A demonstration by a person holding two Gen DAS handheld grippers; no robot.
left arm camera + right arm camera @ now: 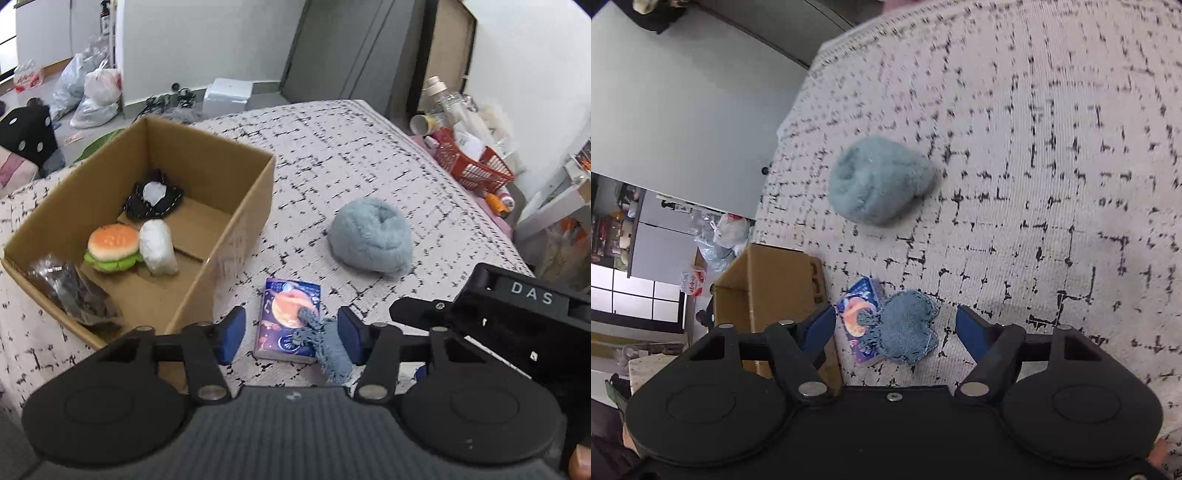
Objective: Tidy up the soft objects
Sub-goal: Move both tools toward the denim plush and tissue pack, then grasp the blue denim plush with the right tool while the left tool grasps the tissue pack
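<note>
Denim patch [909, 326] lies on the bedspread [1034, 184], partly overlapping the tissue pack [290, 321] beside the cardboard box [236, 225], both left gripper [291, 334] and right gripper [895, 328] spread wide around it, probably lining up a pick.

The cardboard box [207, 236] stands on the bed cover [369, 147], which serves as the landmark surface. Inside the box lie a burger toy [112, 247], a wrapped bundle [158, 246] touching the toy's right side, a pouch [155, 199] behind both, and a bag [70, 291] at the near corner. Right of the box lies a card pack [288, 317], with a frayed cloth piece [325, 343] (partly overlapping it). Behind these, well apart, rests a fuzzy hat [371, 238].
</note>
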